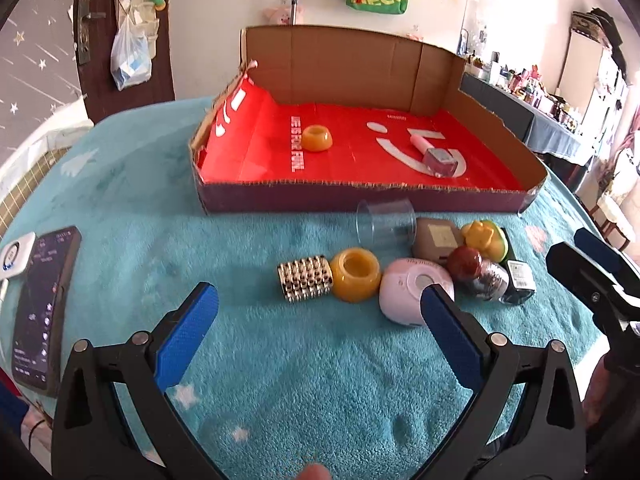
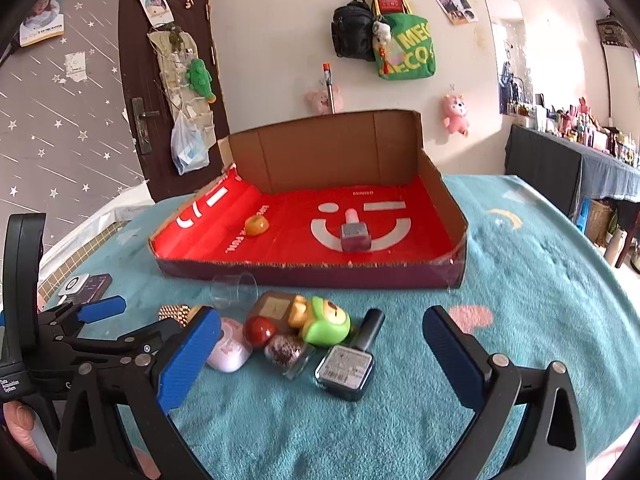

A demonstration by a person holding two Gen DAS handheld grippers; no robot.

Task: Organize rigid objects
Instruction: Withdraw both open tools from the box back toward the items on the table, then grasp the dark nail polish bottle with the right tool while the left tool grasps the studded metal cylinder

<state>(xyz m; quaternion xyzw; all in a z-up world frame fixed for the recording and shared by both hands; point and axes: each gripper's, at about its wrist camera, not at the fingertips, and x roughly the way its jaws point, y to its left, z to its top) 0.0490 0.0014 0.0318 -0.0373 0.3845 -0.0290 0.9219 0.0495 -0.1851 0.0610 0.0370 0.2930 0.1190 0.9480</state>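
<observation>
A cardboard box (image 1: 352, 200) (image 2: 304, 274) lined in red stands on the teal blanket; inside lie a small amber cup (image 1: 316, 138) (image 2: 257, 225) and a pink nail polish bottle (image 1: 438, 159) (image 2: 354, 232). In front of it is a cluster: studded metal roller (image 1: 305, 278), amber cup (image 1: 355, 275), pink round case (image 1: 412, 291) (image 2: 229, 346), red ball (image 1: 464, 263) (image 2: 260, 330), clear cup (image 1: 386, 222) (image 2: 234, 291), green-yellow toy (image 1: 484, 238) (image 2: 324, 320), dark nail polish bottle (image 2: 352, 360). My left gripper (image 1: 318, 304) hangs open before the roller and cup. My right gripper (image 2: 322, 336) is open around the dark bottle's near side.
A phone (image 1: 42, 312) and a white round device (image 1: 14, 256) lie at the blanket's left edge. Beyond the box are a dark door (image 2: 168, 80), hanging bags (image 2: 404, 46) and a cluttered side table (image 2: 572, 152). Bare blanket lies to the right (image 2: 540, 280).
</observation>
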